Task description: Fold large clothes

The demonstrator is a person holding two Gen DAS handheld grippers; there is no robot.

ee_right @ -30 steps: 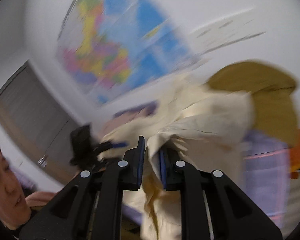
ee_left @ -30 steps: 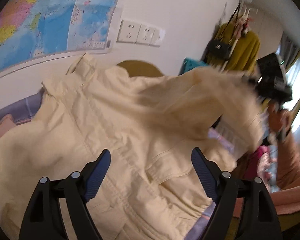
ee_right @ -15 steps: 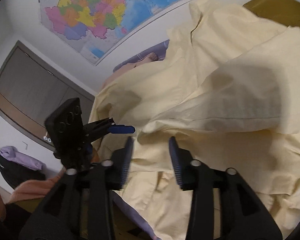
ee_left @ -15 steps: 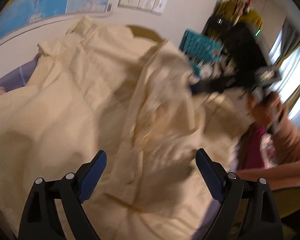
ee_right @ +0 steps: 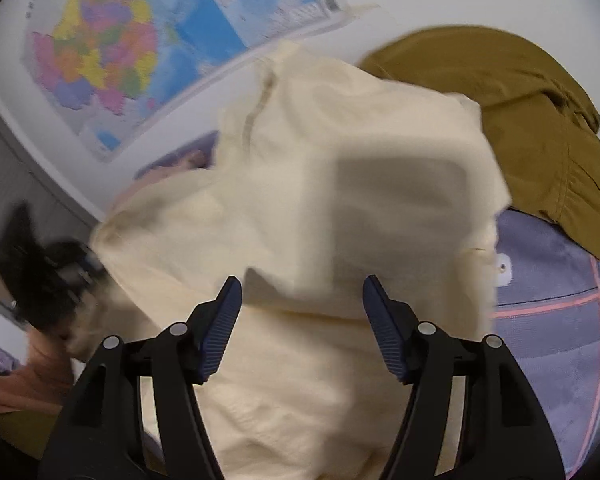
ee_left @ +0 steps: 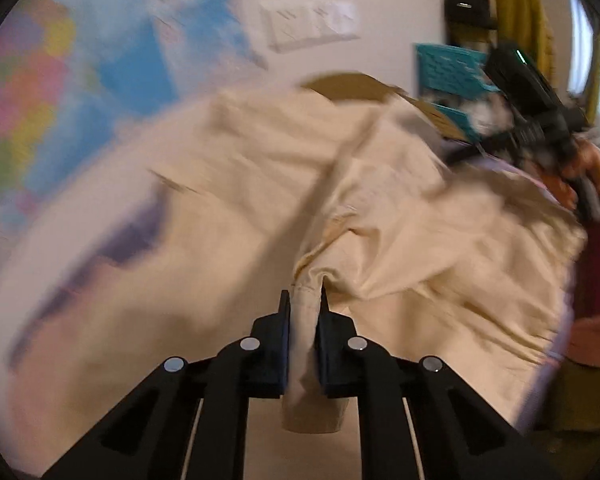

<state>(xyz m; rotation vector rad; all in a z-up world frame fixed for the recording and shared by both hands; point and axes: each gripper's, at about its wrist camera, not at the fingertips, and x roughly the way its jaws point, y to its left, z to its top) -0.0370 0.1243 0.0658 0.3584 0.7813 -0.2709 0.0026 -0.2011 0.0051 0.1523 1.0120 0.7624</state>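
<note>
A large cream jacket lies spread over a purple bed cover, partly folded over itself. My left gripper is shut on a thick fold of the cream jacket's edge near me. In the right wrist view the cream jacket fills the middle. My right gripper is open and empty just above the cloth. The right gripper also shows at the far right of the left wrist view, and the left one as a dark blur in the right wrist view.
An olive-brown garment lies at the back right on the purple bed cover. A map and wall sockets are on the wall behind. A teal basket and hanging clothes stand at the far right.
My left gripper has closed on the jacket's edge; it was open before. My right gripper let go of the cloth it carried across and now stands wide open.
</note>
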